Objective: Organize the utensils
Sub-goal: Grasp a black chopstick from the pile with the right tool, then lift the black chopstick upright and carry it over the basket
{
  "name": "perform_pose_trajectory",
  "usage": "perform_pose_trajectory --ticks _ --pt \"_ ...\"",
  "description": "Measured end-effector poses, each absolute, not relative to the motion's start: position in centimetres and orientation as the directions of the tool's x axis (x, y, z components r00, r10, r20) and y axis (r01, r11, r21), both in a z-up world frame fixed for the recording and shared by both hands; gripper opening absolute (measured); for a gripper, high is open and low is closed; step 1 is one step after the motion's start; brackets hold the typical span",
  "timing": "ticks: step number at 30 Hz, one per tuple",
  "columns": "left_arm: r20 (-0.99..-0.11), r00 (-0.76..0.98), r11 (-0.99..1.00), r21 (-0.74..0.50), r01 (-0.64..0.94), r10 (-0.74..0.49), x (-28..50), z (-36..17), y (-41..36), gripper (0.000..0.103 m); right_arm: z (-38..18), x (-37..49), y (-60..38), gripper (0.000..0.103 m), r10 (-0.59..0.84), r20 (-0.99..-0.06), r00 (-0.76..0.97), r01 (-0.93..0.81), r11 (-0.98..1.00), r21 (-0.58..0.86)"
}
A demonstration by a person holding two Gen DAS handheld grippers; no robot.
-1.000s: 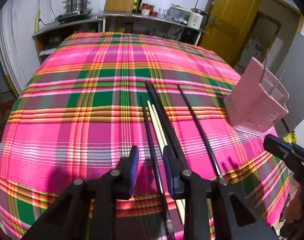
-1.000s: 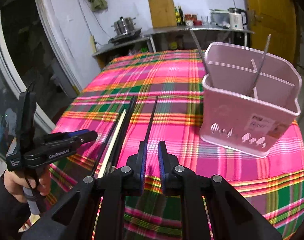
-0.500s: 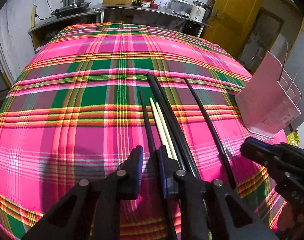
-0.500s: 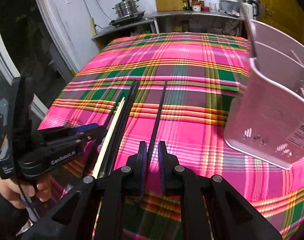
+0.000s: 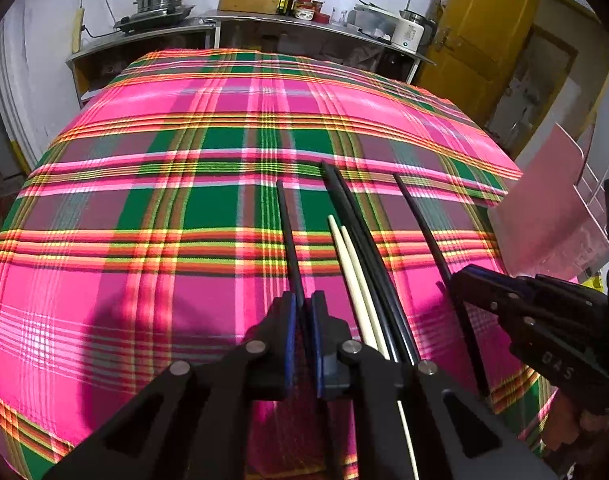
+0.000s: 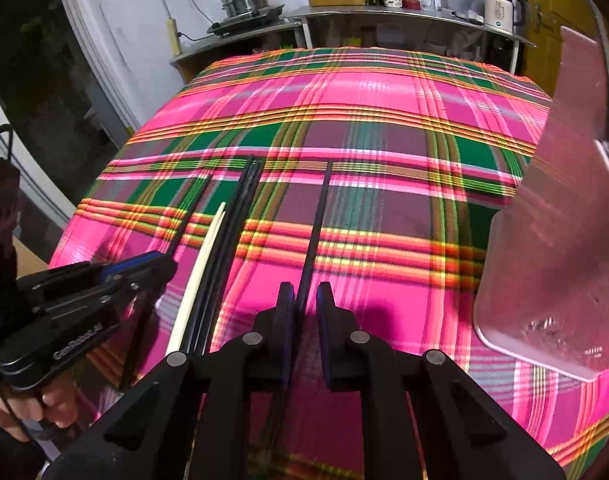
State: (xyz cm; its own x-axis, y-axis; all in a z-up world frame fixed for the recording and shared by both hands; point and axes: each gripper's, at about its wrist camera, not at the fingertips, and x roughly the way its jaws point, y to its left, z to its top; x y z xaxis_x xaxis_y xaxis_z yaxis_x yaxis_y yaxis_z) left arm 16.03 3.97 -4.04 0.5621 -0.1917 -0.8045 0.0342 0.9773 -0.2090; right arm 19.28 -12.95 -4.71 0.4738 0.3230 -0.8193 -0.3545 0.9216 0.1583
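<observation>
Our left tongs have just been closing and now pinch the leftmost thin black chopstick on the plaid-clothed bench; our right tongs straddle, slightly parted, another black chopstick; the pink plastic utensil holder sits to their right.

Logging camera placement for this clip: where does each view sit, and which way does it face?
Left wrist: on the left gripper, looking down along a black chopstick on the pink plaid tablecloth; the right gripper shows.
Right wrist: on the right gripper, facing another black chopstick; the left gripper and a hand show.
Shared: cream chopsticks, pink plastic utensil holder.
</observation>
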Motion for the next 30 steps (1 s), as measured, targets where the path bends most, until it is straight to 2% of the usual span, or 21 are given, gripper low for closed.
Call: perform_pose_trajectory --ticks 13,15,24,30 --pt "-0.824 0.536 0.98 -0.193 0.038 -0.183 18.2 -3.9 4.0 0.009 -5.0 21.3 -11.2 0.012 0.282 -0.841 0.462 -0.353 0.928 0.117" --pt "-0.831 0.525 0.981 -0.19 0.045 -0.185 18.6 -3.9 3.9 0.009 -5.0 21.5 -11.2 0.008 0.281 -0.842 0.461 -0.35 0.929 0.119" --pt "-0.838 0.502 0.974 -0.218 0.055 -0.216 19.6 -3.6 4.2 0.006 -4.2 20.9 -11.7 0.005 0.331 -0.827 0.454 -0.348 0.921 0.177" --pt "-0.801 0.549 0.966 -0.252 0.057 -0.241 18.0 -1.3 4.8 0.006 -2.5 19.7 -12.2 0.005 0.365 -0.801 0.475 -0.359 0.911 0.202"
